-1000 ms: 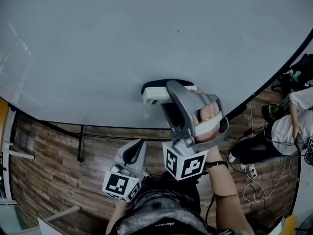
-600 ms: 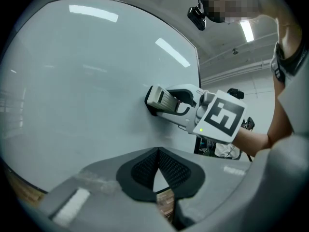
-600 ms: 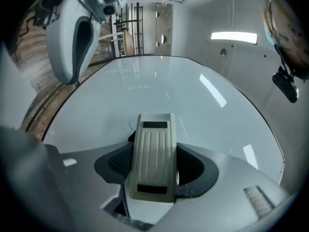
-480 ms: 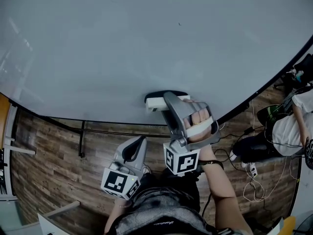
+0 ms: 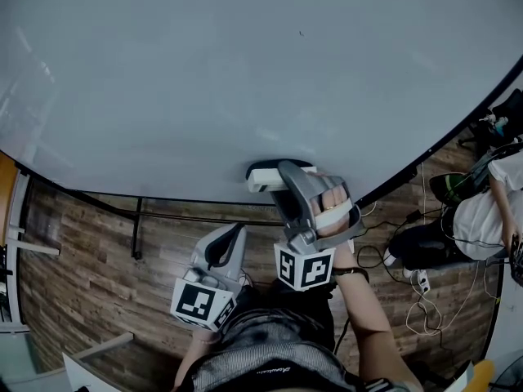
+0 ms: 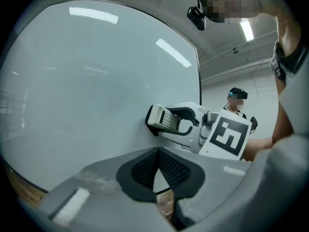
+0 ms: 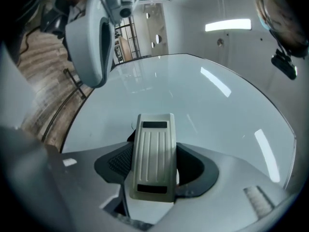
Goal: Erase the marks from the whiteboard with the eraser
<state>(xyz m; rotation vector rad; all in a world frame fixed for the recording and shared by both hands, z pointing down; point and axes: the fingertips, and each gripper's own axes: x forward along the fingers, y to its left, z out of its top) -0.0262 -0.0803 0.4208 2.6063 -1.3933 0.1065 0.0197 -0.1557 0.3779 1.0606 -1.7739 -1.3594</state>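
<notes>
The whiteboard (image 5: 204,80) fills the upper head view, with a tiny dark speck (image 5: 301,33) near its top. A cream ribbed eraser (image 5: 270,176) with a black felt base is pressed against the board near its lower edge. My right gripper (image 5: 284,170) is shut on the eraser (image 7: 154,139), and the right gripper view shows the eraser wedged between the jaws (image 7: 153,170). My left gripper (image 5: 235,233) hangs below the board over the floor, shut and empty (image 6: 157,167). In the left gripper view the eraser (image 6: 164,120) lies flat against the board.
A black frame edge and a metal stand bar (image 5: 135,223) run under the board. The floor is wood planks (image 5: 73,284). Cables and a power strip (image 5: 417,284) lie at the right near a seated person (image 5: 482,202). Another person (image 6: 236,100) stands beyond the board.
The right gripper has slid the eraser down the board toward its lower edge and a little to the right. The left gripper has barely moved.
</notes>
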